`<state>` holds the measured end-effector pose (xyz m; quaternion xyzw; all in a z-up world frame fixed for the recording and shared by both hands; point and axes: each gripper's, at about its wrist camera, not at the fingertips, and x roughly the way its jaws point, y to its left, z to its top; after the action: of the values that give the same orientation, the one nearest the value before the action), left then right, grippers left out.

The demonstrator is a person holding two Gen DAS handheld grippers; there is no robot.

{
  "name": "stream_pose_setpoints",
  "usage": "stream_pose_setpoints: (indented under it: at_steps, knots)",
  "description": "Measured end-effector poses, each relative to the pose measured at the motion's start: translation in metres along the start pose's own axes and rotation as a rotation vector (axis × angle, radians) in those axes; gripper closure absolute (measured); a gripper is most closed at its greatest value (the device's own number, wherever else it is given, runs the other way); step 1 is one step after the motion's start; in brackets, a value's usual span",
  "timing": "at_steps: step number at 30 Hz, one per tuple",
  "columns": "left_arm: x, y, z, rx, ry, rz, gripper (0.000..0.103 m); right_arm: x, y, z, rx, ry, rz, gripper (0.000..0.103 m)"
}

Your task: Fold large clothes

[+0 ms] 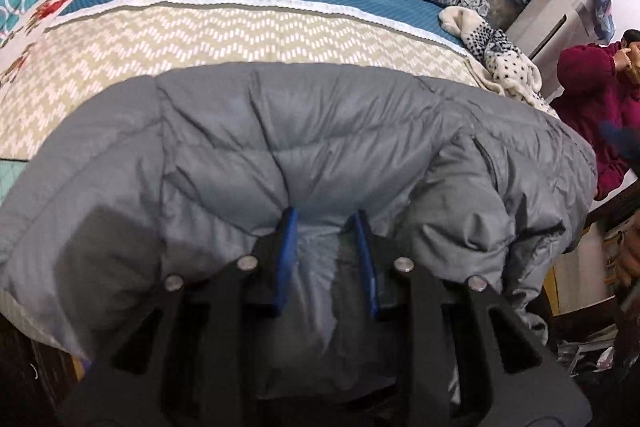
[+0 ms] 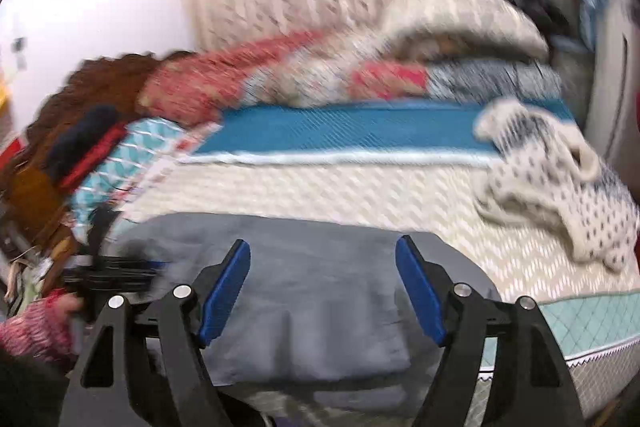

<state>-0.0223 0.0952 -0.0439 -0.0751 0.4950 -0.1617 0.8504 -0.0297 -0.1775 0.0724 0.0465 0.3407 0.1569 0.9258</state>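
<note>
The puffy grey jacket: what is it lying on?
The puffy grey jacket lies on a beige zigzag-patterned bedcover. Whatever sits directly beneath the jacket is covered.

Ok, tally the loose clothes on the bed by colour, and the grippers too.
Grey puffer jacket: 1
Cream knit sweater with dark dots: 1
Grippers: 2, left gripper pinching the jacket, right gripper open above it
Total: 4

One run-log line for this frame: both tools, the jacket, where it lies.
left tool: shut on grey puffer jacket | right tool: open, nothing between pads | jacket: on bed near edge | fold: unfinished
</note>
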Motion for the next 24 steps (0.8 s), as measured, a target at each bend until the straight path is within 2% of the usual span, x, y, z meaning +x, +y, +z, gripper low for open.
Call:
stream_pose_setpoints:
  at_steps: [2,3,4,5,7,10,13,15,19,22,24]
  knots:
    - [0.004,-0.001,-0.001,0.012,0.001,0.019,0.075,0.037,-0.023,-0.023,0.052,0.141,-0.032,0.026]
    - [0.005,-0.001,-0.001,0.02,-0.003,0.023,0.075,0.059,-0.032,-0.047,0.08,0.225,-0.04,0.026]
    - [0.007,-0.002,-0.002,0.031,-0.01,0.017,0.075,0.076,-0.038,-0.072,0.089,0.267,-0.039,0.026]
    - [0.008,-0.002,-0.003,0.041,-0.014,0.014,0.075,0.083,-0.044,-0.093,0.119,0.25,-0.019,0.026]
    - [0.016,-0.006,-0.005,0.087,-0.016,0.037,0.075,0.086,-0.044,-0.109,0.164,0.209,-0.019,0.026]
    - [0.017,-0.004,-0.004,0.091,0.006,0.042,0.075,0.082,-0.034,-0.115,0.145,0.184,-0.07,0.026]
    - [-0.003,0.002,-0.003,0.068,0.009,0.019,0.075,0.074,-0.025,-0.116,0.126,0.178,-0.076,0.026]
    - [-0.029,0.005,-0.003,0.051,-0.04,-0.03,0.075,0.064,-0.021,-0.112,0.133,0.161,-0.08,0.026]
    - [-0.071,-0.002,0.001,0.053,-0.141,-0.112,0.075,0.037,-0.005,-0.092,0.106,0.055,-0.066,0.026]
    - [-0.069,-0.015,0.009,0.072,-0.149,-0.161,0.072,0.029,0.022,-0.07,0.043,0.004,-0.009,0.026]
    - [-0.052,-0.029,0.013,0.093,-0.127,-0.15,0.071,0.033,0.041,-0.06,-0.003,0.003,0.022,0.026]
